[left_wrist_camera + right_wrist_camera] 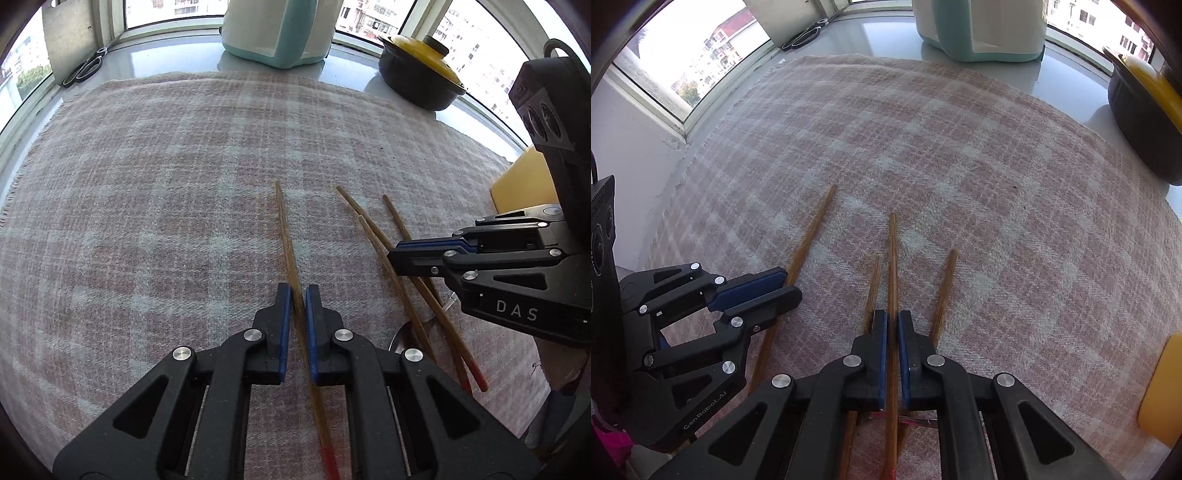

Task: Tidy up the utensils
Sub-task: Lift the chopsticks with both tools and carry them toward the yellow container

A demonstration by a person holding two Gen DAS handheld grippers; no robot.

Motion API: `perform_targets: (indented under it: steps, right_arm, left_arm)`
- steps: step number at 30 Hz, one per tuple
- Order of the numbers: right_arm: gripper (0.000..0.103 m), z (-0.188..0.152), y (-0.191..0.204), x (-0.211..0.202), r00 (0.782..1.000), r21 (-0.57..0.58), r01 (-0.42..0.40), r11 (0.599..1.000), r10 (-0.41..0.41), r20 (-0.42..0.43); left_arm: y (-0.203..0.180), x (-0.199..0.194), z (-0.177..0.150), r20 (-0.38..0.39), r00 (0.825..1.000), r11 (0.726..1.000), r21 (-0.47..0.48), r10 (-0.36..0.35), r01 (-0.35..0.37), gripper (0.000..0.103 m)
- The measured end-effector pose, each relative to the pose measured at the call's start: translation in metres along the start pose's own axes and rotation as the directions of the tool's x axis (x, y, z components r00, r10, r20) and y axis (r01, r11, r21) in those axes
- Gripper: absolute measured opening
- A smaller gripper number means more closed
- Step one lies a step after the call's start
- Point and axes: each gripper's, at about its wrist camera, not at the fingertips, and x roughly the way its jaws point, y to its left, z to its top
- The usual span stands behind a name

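Several wooden chopsticks with red ends lie on a pink plaid cloth (147,184). My left gripper (298,293) is shut on one chopstick (286,229), which lies apart to the left of the others. My right gripper (892,317) is shut on the middle chopstick (893,254) of a group of three; one neighbour (873,280) lies to its left, another (945,284) to its right. The right gripper shows in the left wrist view (397,258) above that group (369,229). The left gripper shows in the right wrist view (790,286) on its chopstick (812,232).
A white and teal container (280,29) stands at the back on the grey sill. A black pot with a yellow lid (421,70) is at the back right. Scissors (83,70) lie at the back left. A yellow object (524,184) sits at the cloth's right edge.
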Motion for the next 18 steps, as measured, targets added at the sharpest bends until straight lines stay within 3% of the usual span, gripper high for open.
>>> perform_targets:
  steps: [10,18]
  right_arm:
    - [0.003,-0.012,-0.006,-0.035,0.993,0.035,-0.035,0.999,0.031,0.114]
    - [0.003,-0.023,-0.006,-0.072,0.976,0.028,-0.039,0.999,0.032,0.216]
  left_arm:
    - [0.005,-0.035,0.000,0.092,0.994,0.994,-0.086,-0.059,0.067,0.004]
    - [-0.007,-0.064,0.001,0.146,0.986,0.991,-0.092,-0.084,0.098,0.004]
